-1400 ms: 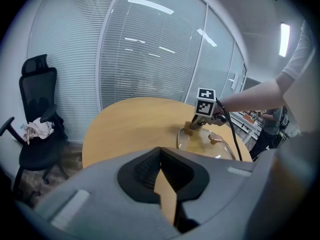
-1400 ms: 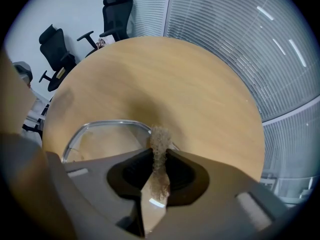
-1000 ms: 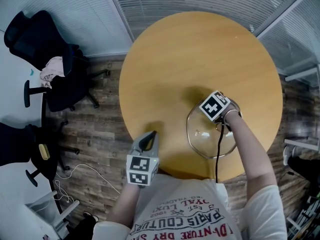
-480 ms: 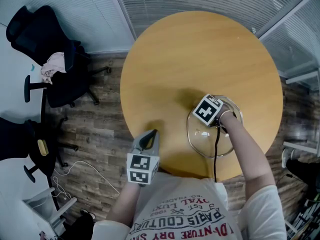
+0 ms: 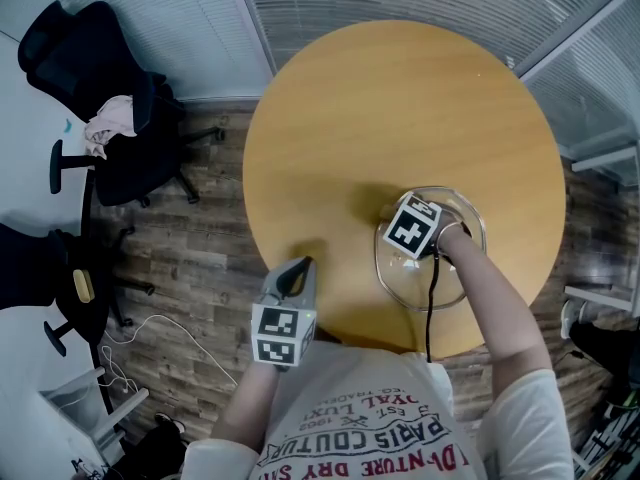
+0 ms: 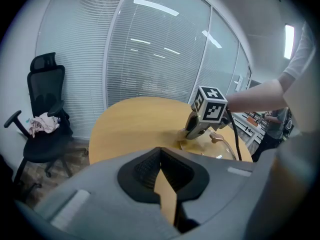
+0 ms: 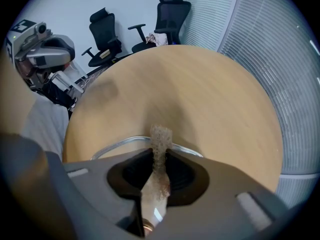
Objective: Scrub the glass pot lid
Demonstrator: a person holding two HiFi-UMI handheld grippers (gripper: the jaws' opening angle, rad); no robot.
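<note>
- Glass lid (image 5: 452,280) lies knob-up on the round wooden table (image 5: 400,108), near the edge closest to the person.
- Right gripper (image 7: 160,153): jaws clamped on a beige sponge (image 7: 161,134). The sponge tip sits at the lid's rim.
- Left gripper (image 6: 160,153): jaws pressed together, nothing between them. It is held at the table's near edge, apart from the lid.

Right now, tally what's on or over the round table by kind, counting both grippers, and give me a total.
glass pot lid: 1
scrubbing sponge: 1, pinched in the right gripper's jaws
grippers: 2, the left gripper and the right gripper
Total: 4
</note>
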